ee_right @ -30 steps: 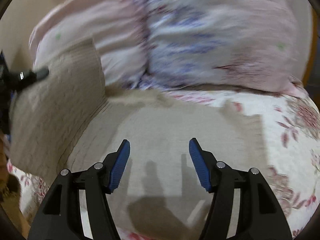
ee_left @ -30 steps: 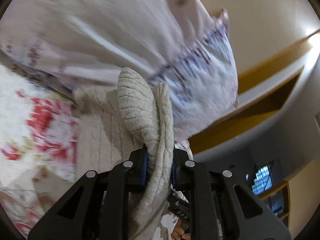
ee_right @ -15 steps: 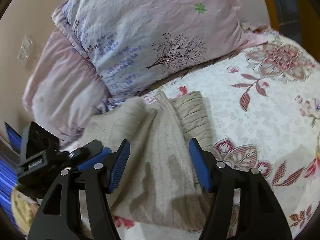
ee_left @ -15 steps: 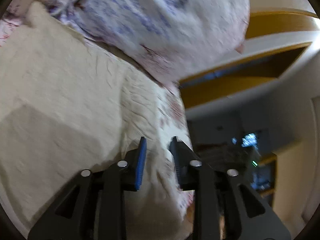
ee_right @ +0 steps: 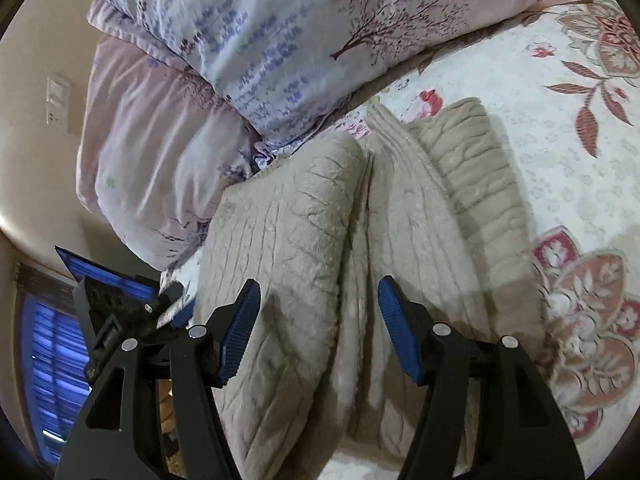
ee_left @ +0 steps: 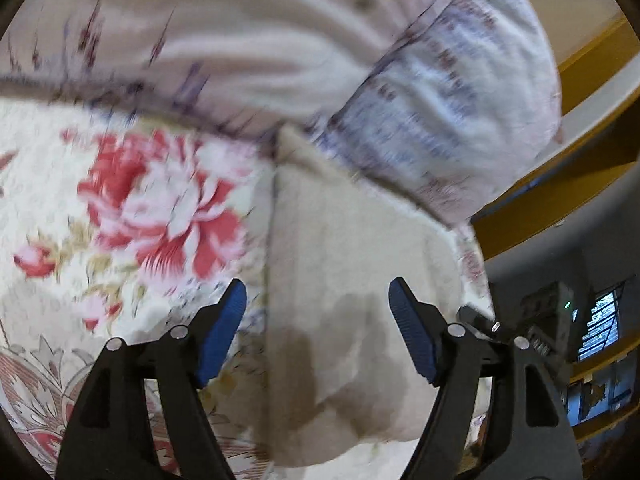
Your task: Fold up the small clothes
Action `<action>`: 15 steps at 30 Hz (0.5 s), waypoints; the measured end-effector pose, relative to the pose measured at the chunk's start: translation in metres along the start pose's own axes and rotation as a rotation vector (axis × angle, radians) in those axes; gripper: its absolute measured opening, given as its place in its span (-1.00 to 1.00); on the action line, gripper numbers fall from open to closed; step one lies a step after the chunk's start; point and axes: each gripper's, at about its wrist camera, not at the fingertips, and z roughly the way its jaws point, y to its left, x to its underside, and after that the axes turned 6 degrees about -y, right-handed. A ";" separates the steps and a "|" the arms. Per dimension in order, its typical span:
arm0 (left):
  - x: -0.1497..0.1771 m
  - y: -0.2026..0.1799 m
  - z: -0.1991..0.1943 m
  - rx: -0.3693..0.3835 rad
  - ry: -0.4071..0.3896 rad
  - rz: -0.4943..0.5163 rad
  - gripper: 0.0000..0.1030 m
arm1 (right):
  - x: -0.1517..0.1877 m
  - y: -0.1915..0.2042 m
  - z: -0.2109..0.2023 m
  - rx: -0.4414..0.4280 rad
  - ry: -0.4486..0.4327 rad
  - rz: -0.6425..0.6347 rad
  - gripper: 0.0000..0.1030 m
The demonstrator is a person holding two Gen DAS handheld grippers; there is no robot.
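A beige cable-knit sweater [ee_right: 360, 248] lies on the floral bedspread [ee_right: 560, 168], both sides folded in toward the middle, a ribbed part lying to the right. My right gripper [ee_right: 319, 328] is open and empty just above its near end. In the blurred left wrist view the sweater [ee_left: 352, 280] lies below the pillows. My left gripper [ee_left: 318, 334] is open and empty over it. The left gripper also shows in the right wrist view [ee_right: 132, 320] at the sweater's left edge.
Two pillows [ee_right: 280, 28] lean against the wall behind the sweater; they also fill the top of the left wrist view [ee_left: 280, 48]. The bed's edge falls off to the left, with a window [ee_right: 48, 360] beyond. A wooden ledge [ee_left: 560, 200] runs right of the left gripper.
My left gripper held a sweater fold a second ago, let it go and now stands wide open above the sweater. My right gripper stayed open and moved closer over the folded sweater.
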 end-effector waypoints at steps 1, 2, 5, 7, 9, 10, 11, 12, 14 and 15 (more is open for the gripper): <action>0.003 0.002 0.003 -0.004 0.014 0.001 0.42 | -0.001 0.001 0.002 0.000 0.003 0.002 0.22; 0.006 0.003 0.007 0.000 0.026 0.003 0.42 | -0.002 0.002 0.004 -0.006 0.005 0.000 0.15; 0.007 -0.002 0.014 0.026 0.039 0.007 0.42 | -0.004 0.006 0.009 -0.017 0.013 -0.010 0.01; 0.010 -0.002 0.017 0.045 0.053 0.007 0.42 | -0.007 0.004 0.015 -0.021 0.010 0.005 -0.03; 0.012 -0.001 0.020 0.053 0.069 0.008 0.44 | -0.012 -0.002 0.022 -0.045 0.009 0.044 -0.08; 0.013 -0.005 0.025 0.056 0.075 0.007 0.44 | -0.015 -0.003 0.026 -0.046 0.010 0.058 -0.24; 0.014 -0.005 0.023 0.055 0.075 0.005 0.48 | -0.017 -0.003 0.028 -0.035 0.008 0.059 -0.53; 0.014 -0.004 0.022 0.055 0.073 -0.002 0.49 | -0.019 0.000 0.029 -0.019 0.002 0.044 -0.59; 0.011 -0.004 0.018 0.061 0.068 -0.017 0.53 | -0.021 0.016 0.022 0.012 -0.047 -0.046 -0.65; 0.010 -0.003 0.015 0.066 0.058 -0.027 0.53 | -0.022 0.025 0.014 0.024 -0.084 -0.098 -0.67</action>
